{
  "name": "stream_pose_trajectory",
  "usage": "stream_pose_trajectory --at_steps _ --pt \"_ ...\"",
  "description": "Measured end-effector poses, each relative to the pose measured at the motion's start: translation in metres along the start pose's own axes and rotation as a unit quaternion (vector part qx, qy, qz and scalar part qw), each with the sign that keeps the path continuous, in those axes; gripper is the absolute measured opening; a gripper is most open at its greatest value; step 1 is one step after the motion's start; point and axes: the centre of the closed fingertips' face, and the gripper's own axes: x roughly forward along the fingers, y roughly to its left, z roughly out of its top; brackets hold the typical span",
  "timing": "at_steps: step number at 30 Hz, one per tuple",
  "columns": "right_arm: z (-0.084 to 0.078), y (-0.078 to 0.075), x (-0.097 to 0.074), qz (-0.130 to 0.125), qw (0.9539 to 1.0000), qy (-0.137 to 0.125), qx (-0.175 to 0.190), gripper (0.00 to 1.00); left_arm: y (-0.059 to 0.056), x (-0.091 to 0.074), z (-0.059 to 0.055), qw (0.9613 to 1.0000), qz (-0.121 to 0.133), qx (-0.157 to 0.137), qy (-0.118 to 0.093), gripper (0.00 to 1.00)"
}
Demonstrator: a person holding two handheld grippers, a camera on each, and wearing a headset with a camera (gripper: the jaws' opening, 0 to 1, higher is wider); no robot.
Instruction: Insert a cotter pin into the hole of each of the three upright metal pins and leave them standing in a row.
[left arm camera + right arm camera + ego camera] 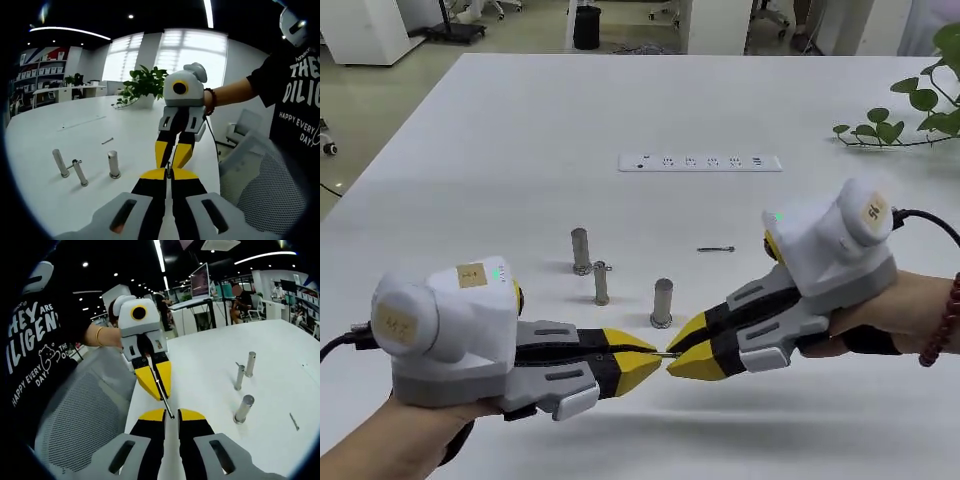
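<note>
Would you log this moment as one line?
left gripper shut on cotter pin | right gripper meeting it, grip unclear | three metal pins upright

Looks like an open-plan office: big white desks point(520, 150), power strip point(700, 162), monitor point(201, 280), mesh chair point(75, 410), plant point(142, 85).

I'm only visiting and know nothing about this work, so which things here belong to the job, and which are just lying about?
Part of the job:
left gripper
right gripper
held cotter pin, between their tips
three upright metal pins
loose cotter pin on the table

Just lying about:
power strip
plant
</note>
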Motion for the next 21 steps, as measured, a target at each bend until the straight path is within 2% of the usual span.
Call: stream_pose_trajectory --at_steps 3,9,14,21 --pt "0.0008 0.0018 0.0002 0.004 1.0000 0.001 -0.001 0.01 -0.0004 -0.0001 0.0000 1.0000 -0.001 0.000 0.000 0.00" --pt "0.0022 0.0004 -0.0005 -0.004 0.9998 0.009 -0.019 0.00 0.0017 -0.0010 -0.0013 1.0000 0.001 -0.006 -0.004 0.00" --pt "0.0002 -0.0007 0.0017 -0.016 0.9977 0.032 -0.057 0.00 0.0035 -0.0004 -0.0048 1.0000 0.004 -0.006 0.004 0.00" --pt "-0.0037 -0.0038 0.0028 -0.017 0.9935 0.056 -0.098 0.00 0.0045 0.0001 -0.0081 0.9999 0.007 -0.003 0.011 0.00"
